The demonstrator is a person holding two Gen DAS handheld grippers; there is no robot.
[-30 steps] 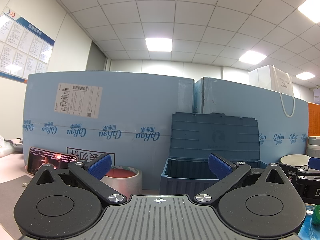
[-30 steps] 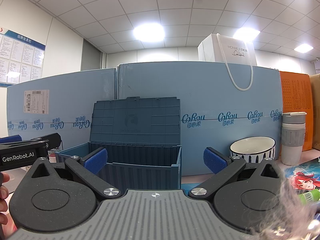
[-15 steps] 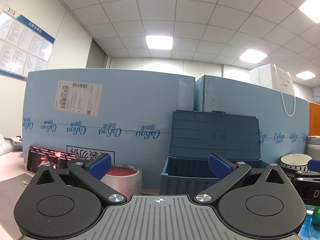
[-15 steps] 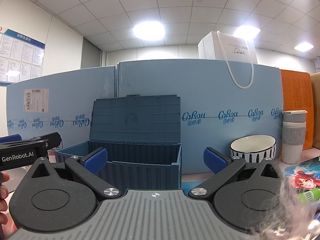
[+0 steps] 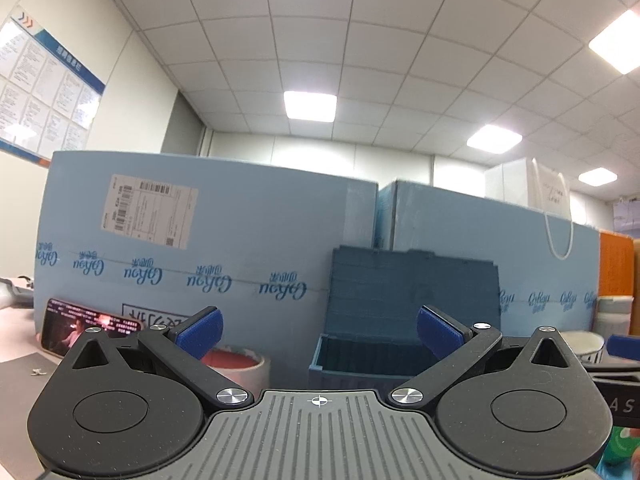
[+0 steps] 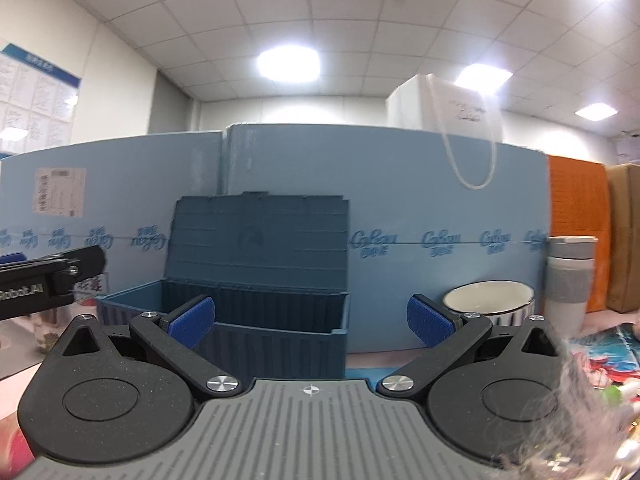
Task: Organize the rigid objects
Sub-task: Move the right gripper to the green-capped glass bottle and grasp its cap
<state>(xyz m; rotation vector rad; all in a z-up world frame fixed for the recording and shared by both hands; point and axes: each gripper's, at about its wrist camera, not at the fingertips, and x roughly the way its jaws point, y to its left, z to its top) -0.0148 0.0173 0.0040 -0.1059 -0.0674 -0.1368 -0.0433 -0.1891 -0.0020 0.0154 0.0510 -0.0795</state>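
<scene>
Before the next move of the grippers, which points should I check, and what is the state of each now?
1. Dark blue plastic storage box has its lid up: ok.
2. Left gripper is open, nothing between its fingers: ok.
3. Right gripper is open and empty: ok.
4. Room inside the box: cannot tell, its floor is hidden.
5. White ceramic bowl stands apart from the box: ok.
6. Roll of tape with red core is within reach: cannot tell.
</scene>
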